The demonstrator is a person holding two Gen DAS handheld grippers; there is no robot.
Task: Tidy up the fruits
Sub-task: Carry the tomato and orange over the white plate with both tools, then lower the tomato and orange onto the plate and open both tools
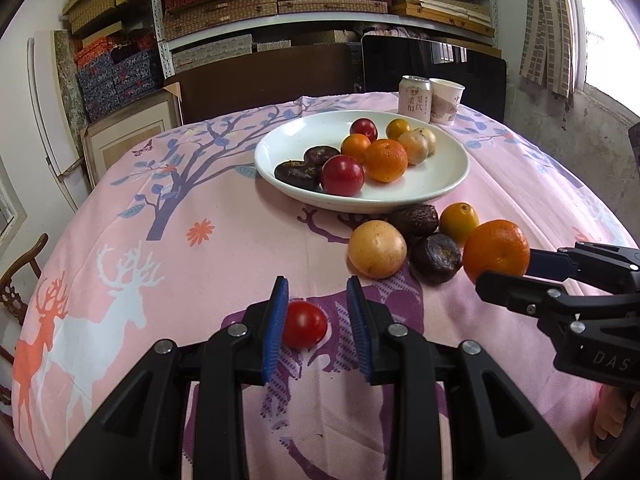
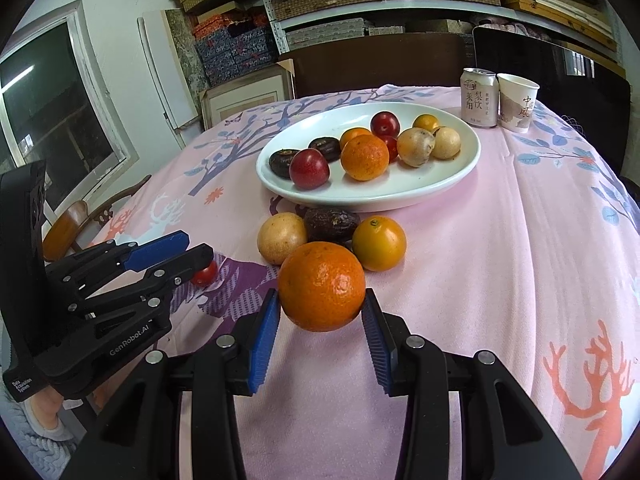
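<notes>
A white plate (image 1: 440, 188) (image 2: 452, 184) holds several fruits: red plums, oranges, dark fruits and pale yellow ones. My left gripper (image 1: 318, 312) is open around a small red tomato (image 1: 305, 324) that lies on the cloth; the left pad touches it, the right pad stands apart. The left gripper also shows in the right wrist view (image 2: 192, 250) with the tomato (image 2: 205, 275) under it. My right gripper (image 2: 320, 312) is shut on a large orange (image 2: 322, 286), held just above the cloth. It also shows in the left wrist view (image 1: 506, 266) with the orange (image 1: 496, 251).
Beside the plate lie a pale yellow fruit (image 1: 377, 249), two dark fruits (image 1: 436, 258) and a small yellow-orange fruit (image 1: 458, 221). A drink can (image 1: 415, 98) and a paper cup (image 1: 447, 101) stand behind the plate. Shelves with boxes fill the back wall.
</notes>
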